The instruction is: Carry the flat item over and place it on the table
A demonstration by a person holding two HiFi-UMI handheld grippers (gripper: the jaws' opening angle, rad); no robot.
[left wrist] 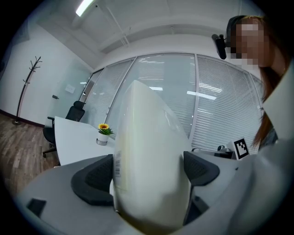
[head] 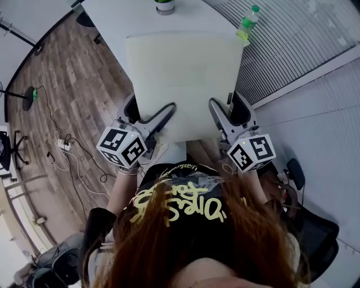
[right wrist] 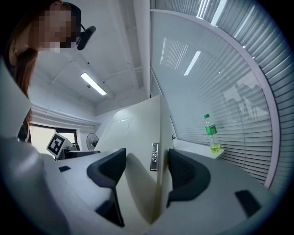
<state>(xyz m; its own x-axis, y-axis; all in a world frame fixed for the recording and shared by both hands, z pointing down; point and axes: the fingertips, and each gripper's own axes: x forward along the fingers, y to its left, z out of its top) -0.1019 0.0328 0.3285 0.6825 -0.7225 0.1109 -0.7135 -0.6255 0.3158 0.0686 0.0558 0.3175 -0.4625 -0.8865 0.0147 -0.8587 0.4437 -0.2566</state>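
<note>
The flat item (head: 185,84) is a cream rectangular pad, held level over the near end of the white table (head: 112,17). I cannot tell whether it touches the tabletop. My left gripper (head: 165,114) is shut on its near left edge, and my right gripper (head: 217,114) is shut on its near right edge. In the left gripper view the pad (left wrist: 151,147) fills the gap between the dark pads of the left gripper (left wrist: 149,170). In the right gripper view the pad's edge (right wrist: 138,137), with a small tag, stands between the jaws of the right gripper (right wrist: 146,167).
A small potted sunflower (head: 165,5) (left wrist: 104,133) stands at the table's far end. A green bottle (head: 247,22) (right wrist: 212,133) is near the far right corner, beside the blinds. Cables (head: 62,143) lie on the wood floor at left. An office chair (left wrist: 69,114) stands behind the table.
</note>
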